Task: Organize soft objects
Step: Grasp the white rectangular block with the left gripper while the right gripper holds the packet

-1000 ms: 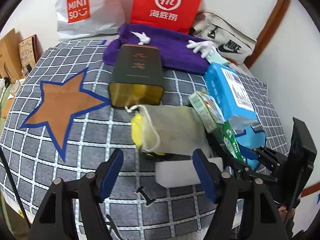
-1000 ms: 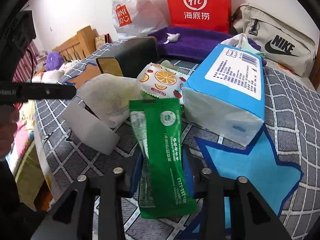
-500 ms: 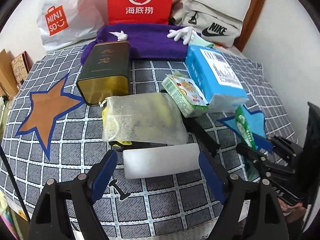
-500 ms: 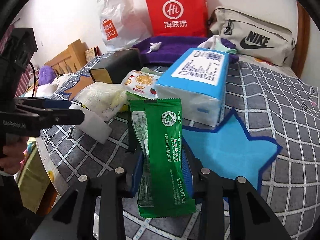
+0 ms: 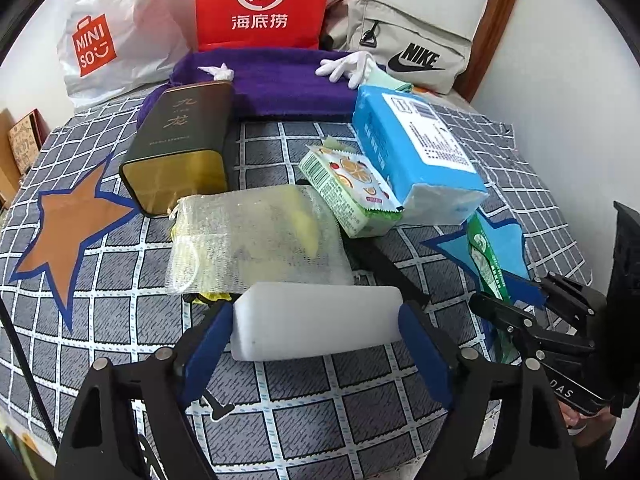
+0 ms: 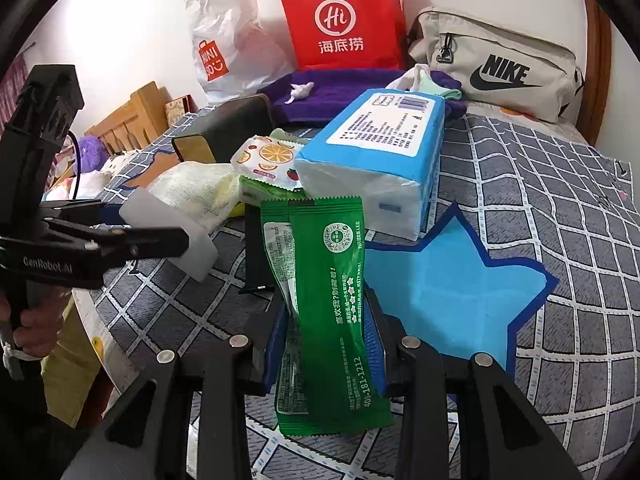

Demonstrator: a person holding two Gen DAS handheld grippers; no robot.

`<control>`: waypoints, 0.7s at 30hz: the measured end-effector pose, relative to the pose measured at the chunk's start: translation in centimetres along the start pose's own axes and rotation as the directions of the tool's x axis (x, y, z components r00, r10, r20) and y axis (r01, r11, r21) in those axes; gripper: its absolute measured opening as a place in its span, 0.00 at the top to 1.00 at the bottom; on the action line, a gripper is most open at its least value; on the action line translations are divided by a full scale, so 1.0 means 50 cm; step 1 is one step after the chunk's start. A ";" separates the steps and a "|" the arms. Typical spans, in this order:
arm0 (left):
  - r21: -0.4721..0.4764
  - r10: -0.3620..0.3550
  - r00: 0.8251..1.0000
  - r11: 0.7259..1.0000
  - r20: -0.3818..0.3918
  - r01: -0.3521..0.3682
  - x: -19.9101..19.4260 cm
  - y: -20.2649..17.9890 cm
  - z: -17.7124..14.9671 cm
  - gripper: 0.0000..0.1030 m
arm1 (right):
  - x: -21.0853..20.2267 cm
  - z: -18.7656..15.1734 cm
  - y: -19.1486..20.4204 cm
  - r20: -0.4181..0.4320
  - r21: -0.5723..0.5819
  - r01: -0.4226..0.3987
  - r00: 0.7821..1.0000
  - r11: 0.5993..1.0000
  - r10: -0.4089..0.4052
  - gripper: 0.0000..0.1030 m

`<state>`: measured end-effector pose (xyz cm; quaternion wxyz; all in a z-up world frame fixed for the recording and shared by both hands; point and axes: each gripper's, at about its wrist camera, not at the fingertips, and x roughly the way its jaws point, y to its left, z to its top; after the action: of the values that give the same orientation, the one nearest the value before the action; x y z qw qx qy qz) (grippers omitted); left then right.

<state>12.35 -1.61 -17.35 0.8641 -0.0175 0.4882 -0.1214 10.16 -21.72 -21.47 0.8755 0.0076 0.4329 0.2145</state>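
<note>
Before the red "Hi" bag [image 5: 262, 4], the left gripper [image 5: 316, 320] pinches a white foam block [image 5: 318, 326] while the right gripper [image 6: 324, 344] clamps the green "400-181-1212" packet [image 6: 328, 312].

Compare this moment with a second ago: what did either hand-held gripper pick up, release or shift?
The left hand-held gripper advanced and closed its blue pads onto the ends of the white foam block, which it earlier only straddled. The right hand-held gripper stays clamped on the green packet. Tissue pack, mesh pouch and dark tin lie unmoved.

Black gripper [image 5: 316, 338], blue pads [image 5: 420, 354]
</note>
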 end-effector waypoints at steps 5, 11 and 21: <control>-0.011 -0.040 0.999 0.999 0.030 0.041 -0.018 0.015 0.003 0.40 | -0.008 0.002 0.002 0.004 -0.001 0.010 1.000 1.000 -0.010 0.66; -0.015 -0.058 0.998 0.998 0.035 0.059 -0.025 0.031 0.003 0.40 | -0.010 0.007 0.004 0.002 -0.004 0.024 1.000 1.000 -0.024 0.66; 0.000 -0.074 0.992 0.997 0.099 0.075 -0.078 0.036 0.013 0.41 | -0.029 0.019 0.002 0.011 0.004 0.042 0.999 0.999 -0.042 0.66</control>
<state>11.32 0.94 -14.03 0.8820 -0.0431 0.4440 -0.1518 10.05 -22.01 -19.76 0.8821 0.0014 0.4286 0.1953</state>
